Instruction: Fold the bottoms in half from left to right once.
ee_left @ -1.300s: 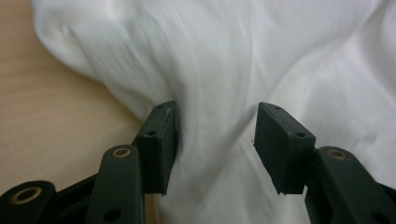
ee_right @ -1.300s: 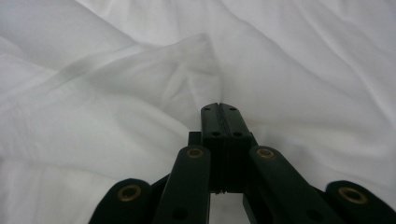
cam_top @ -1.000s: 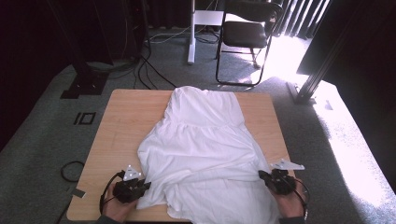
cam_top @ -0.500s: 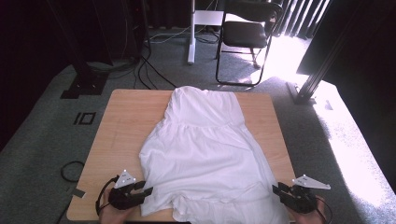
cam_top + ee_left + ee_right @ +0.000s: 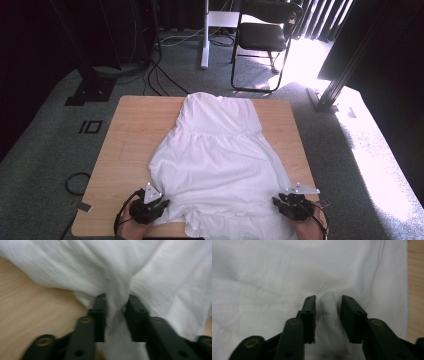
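Observation:
A white dress [image 5: 220, 155] lies flat on the wooden table [image 5: 135, 125], its top at the far end and its hem toward the person. My left gripper [image 5: 162, 205] is at the hem's left corner. In the left gripper view a bunched fold of the dress [image 5: 162, 277] is pinched between the jaws of the left gripper [image 5: 116, 305], which have just been closing. My right gripper [image 5: 277, 202] is at the hem's right corner. Its jaws have also just been closing, and in the right gripper view the right gripper [image 5: 328, 302] squeezes a raised ridge of the dress [image 5: 274, 272].
A black folding chair [image 5: 265, 37] and a white post [image 5: 204, 35] stand on the carpet beyond the table. Cables [image 5: 160, 75] run over the floor at the far left. Bare wood shows along both sides of the dress.
Half a second ago both grippers had drawn outward, away from the hem. Now they are back in at its two corners, each with cloth gathered between its jaws.

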### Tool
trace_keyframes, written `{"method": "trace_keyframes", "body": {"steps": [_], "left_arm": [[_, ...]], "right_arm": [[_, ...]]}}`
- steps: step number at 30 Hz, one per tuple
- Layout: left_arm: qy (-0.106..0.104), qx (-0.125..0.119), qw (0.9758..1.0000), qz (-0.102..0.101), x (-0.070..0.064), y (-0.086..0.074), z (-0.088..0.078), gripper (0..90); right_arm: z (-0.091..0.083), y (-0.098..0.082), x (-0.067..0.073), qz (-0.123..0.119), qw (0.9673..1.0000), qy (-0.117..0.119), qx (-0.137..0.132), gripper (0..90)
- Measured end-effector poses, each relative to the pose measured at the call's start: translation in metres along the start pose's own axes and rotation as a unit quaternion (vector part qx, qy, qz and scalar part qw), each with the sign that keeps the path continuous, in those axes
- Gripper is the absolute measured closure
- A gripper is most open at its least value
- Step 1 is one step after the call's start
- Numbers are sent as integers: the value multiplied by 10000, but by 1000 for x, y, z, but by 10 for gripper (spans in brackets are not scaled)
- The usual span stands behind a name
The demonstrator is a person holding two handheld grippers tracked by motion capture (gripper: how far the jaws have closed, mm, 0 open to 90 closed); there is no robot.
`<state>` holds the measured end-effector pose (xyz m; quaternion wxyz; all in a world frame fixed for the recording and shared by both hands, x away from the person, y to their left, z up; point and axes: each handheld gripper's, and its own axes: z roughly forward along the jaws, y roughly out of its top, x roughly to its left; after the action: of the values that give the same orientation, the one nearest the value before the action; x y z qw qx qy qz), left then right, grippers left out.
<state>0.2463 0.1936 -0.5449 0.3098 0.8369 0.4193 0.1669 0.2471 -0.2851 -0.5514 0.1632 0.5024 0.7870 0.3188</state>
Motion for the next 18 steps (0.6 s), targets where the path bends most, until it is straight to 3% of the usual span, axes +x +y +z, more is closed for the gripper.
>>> {"method": "trace_keyframes", "body": {"steps": [2,12,14,16,18], "left_arm": [[54,-13,10000,-44,9,6,5,834],[679,-115,9971,-317,59,39,35,833],[634,-257,9961,-563,69,39,38,831],[403,-314,9948,-883,77,37,36,805],[396,-397,9934,-1003,80,34,27,738]], "right_arm": [[6,7,-1,-47,10000,-36,-12,702],[43,45,-4,-151,9996,-122,-202,721],[50,54,-5,-155,9995,-132,-232,726],[55,61,-6,-152,9996,-141,-200,768],[56,64,-7,-107,9998,-22,-149,822]]}}
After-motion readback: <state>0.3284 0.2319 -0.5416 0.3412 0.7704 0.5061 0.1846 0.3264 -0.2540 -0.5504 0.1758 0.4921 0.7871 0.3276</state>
